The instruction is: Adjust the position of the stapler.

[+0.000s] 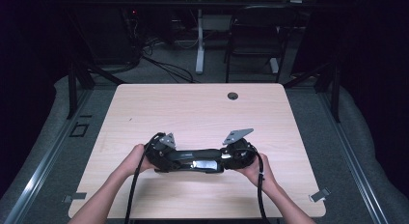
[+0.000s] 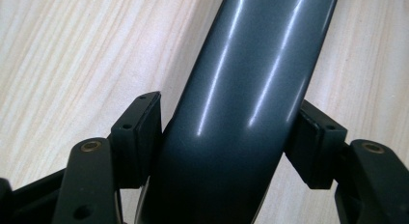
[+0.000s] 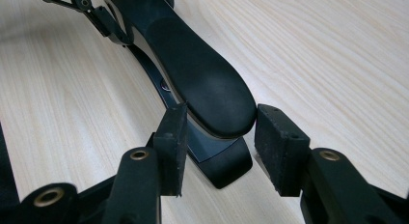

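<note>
A long black stapler [image 1: 195,160] lies across the near middle of the light wooden table [image 1: 193,113], one hand at each end of it. My left gripper [image 1: 166,159] is shut on its glossy dark grey body [image 2: 241,103], a pad [image 2: 137,137] pressing on either side. At the other end, my right gripper [image 1: 229,159] is open, and the stapler's rounded matte tip [image 3: 212,93] reaches in between the pads [image 3: 282,147]. That tip sits raised above the base [image 3: 224,168], with a thin strip of table visible beside the right pad.
A round cable hole [image 1: 233,95] sits near the table's far edge. Beyond the table stand a black chair [image 1: 255,31] and a white desk leg [image 1: 199,40]. Dark frame posts flank the table on both sides. A cable [image 1: 132,190] trails from each gripper toward the near edge.
</note>
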